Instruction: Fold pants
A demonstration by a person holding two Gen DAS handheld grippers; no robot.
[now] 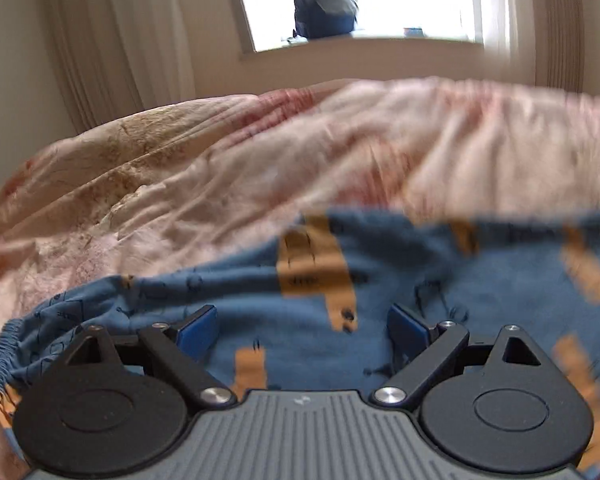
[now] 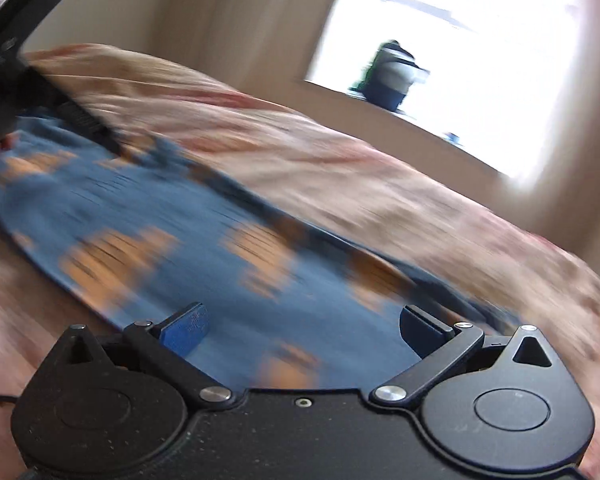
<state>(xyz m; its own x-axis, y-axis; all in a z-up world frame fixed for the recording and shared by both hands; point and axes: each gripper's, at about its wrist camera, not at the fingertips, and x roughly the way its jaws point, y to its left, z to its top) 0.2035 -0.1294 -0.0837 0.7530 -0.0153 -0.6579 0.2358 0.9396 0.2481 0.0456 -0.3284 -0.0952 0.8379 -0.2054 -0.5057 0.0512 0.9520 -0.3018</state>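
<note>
Left wrist view shows one pair of blue pants [image 1: 380, 280] with orange patches and small dark drawings, no legible writing, lying flat on the bed [image 1: 180, 184] near its near edge, elastic waistband at the left. One left hand-held gripper [image 1: 300, 330] stands wide open above the fabric, holding nothing. Right wrist view, blurred, shows the right hand-held gripper [image 2: 304, 330] equally wide and empty over the pants. One dark bag [image 1: 326, 4] sits on the windowsill.

Blown-out window [image 2: 480, 40] backlight (heavy motion blur)
</note>
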